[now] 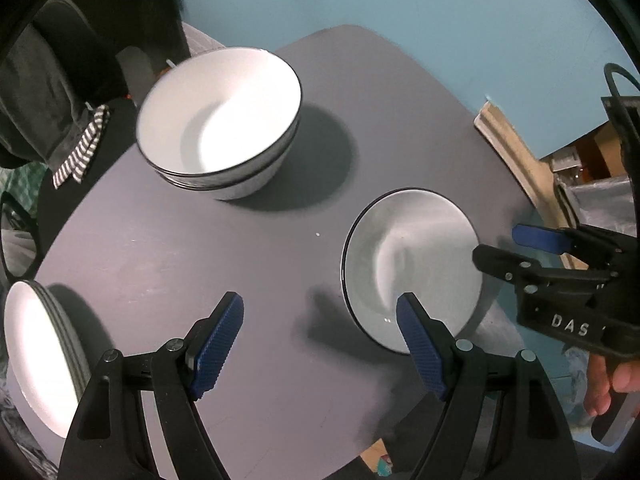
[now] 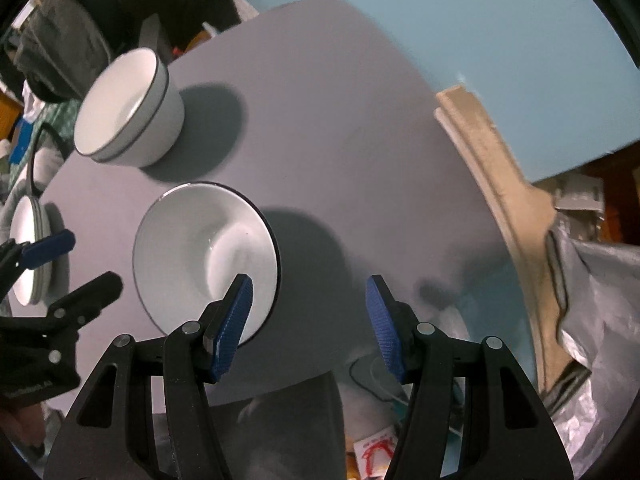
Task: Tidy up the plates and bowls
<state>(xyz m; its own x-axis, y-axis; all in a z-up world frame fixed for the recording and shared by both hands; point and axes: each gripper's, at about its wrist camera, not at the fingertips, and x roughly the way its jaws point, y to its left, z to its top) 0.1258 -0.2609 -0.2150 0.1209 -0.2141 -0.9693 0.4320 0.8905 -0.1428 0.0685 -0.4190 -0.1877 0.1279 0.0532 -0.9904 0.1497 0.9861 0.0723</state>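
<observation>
The single plate (image 1: pixel 412 268) lies flat on the grey table (image 1: pixel 200 260), at the lower right of the left wrist view. It looks like glazed ceramic, white with a thin dark rim: stiff, smooth, probably slippery and easy to chip. I judge the raised rim is the best place to hold it. The stacked bowls (image 1: pixel 220 120) stand at the upper left, round and deep. A plate stack (image 1: pixel 36 352) sits at the lower left edge. The left claw (image 1: pixel 320 348) is spread apart and holds nothing. The right claw (image 2: pixel 310 326) is also spread, empty, near the single plate.
</observation>
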